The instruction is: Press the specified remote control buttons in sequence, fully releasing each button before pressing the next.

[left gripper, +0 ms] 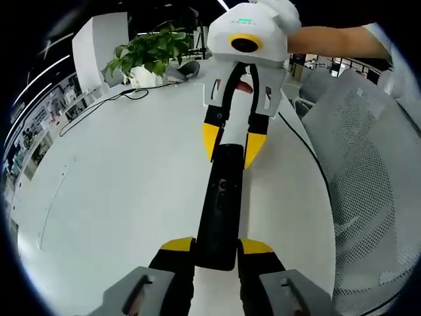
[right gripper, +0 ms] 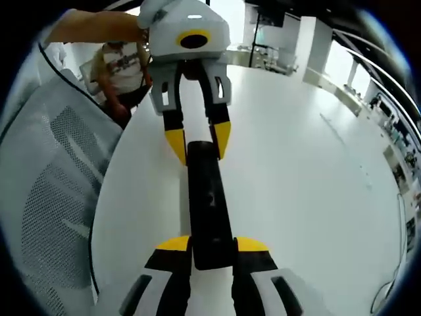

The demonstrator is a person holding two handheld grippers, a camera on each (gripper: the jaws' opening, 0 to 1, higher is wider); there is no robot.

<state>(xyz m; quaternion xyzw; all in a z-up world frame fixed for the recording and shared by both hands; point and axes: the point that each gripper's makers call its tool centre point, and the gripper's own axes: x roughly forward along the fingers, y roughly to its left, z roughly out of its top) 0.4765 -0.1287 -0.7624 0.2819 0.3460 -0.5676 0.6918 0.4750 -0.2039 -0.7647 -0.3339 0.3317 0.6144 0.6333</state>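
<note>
Left gripper view: the remote (left gripper: pixel 220 207) runs from 6 to 12 o'clock, left gripper (left gripper: pixel 217 253) and right gripper (left gripper: pixel 233 146) each pinching one end.

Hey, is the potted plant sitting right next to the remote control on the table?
No, in the left gripper view the potted plant stands at the table's far end, well apart from the remote control held between both grippers.

The left tongs (left gripper: pixel 216 249) close on one end of the remote (left gripper: pixel 220 204), yellow tips on either side. The right tongs (right gripper: pixel 213 247) clamp the opposite end, facing the left ones head-on. A bare forearm (left gripper: pixel 335 41) reaches in behind the right tongs.
</note>
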